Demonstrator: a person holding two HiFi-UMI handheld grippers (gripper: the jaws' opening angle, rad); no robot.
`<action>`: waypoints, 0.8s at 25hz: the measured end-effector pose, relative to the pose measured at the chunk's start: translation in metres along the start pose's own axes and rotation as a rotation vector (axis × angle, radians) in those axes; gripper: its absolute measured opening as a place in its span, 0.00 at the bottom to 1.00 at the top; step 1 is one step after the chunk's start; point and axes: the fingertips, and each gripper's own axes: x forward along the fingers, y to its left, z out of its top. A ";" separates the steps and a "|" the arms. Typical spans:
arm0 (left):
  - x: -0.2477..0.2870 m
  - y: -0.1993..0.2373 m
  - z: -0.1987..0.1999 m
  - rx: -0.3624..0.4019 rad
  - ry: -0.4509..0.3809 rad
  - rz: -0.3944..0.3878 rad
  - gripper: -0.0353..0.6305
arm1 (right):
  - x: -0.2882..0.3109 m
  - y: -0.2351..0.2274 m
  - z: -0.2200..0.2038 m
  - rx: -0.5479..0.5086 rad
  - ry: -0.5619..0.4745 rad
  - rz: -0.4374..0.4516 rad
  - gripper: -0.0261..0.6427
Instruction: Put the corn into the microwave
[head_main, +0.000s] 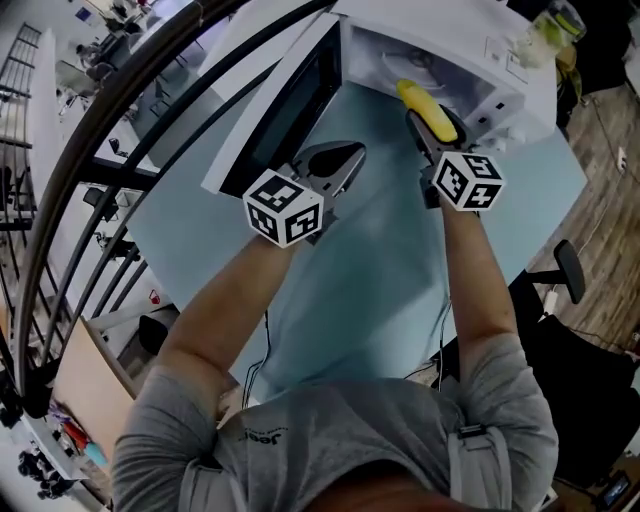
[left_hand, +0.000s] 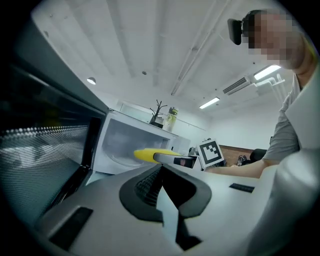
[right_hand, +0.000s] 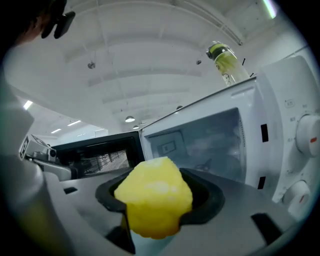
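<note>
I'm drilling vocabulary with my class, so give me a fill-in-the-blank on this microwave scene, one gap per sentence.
1. The right hand-held gripper is shut on a yellow ___.
2. The microwave has its door standing ___.
3. On top of the microwave stands a capped greenish ___.
4. The left hand-held gripper holds ___.
Missing words: corn; open; bottle; nothing.
</note>
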 end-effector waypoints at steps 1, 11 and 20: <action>0.005 0.004 -0.001 0.002 -0.002 -0.004 0.08 | 0.006 -0.003 -0.001 -0.007 0.001 -0.006 0.43; 0.050 0.038 -0.006 -0.007 -0.027 -0.006 0.08 | 0.059 -0.028 -0.005 -0.073 0.024 -0.069 0.43; 0.080 0.065 -0.004 0.021 -0.033 0.026 0.08 | 0.101 -0.063 0.003 -0.164 0.076 -0.171 0.43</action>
